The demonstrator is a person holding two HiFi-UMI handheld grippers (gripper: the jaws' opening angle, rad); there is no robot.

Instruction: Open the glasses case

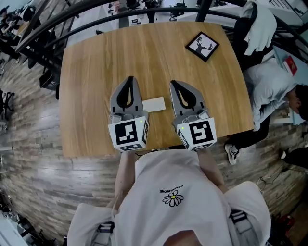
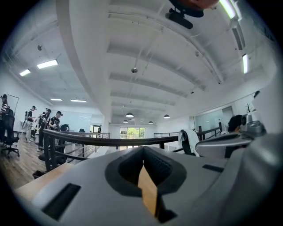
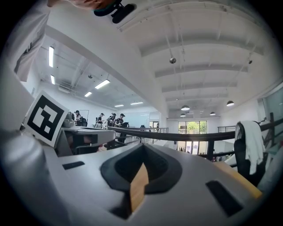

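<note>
A small white rectangular glasses case (image 1: 155,104) lies flat on the wooden table (image 1: 96,62), near its front edge. In the head view it sits between my two grippers, beside their bodies and behind their tips. My left gripper (image 1: 130,79) is just left of the case, shut, with nothing between its fingers. My right gripper (image 1: 173,83) is just right of it, also shut and empty. Both point level, away from me across the table. The left gripper view (image 2: 143,151) and right gripper view (image 3: 142,148) show the jaws closed tip to tip, and the case is hidden from both.
A black-framed deer picture (image 1: 202,46) lies at the table's far right corner. A person (image 1: 274,86) sits close to the table's right edge. A dark railing (image 1: 144,12) runs behind the far edge. Bare wood stretches ahead of both grippers.
</note>
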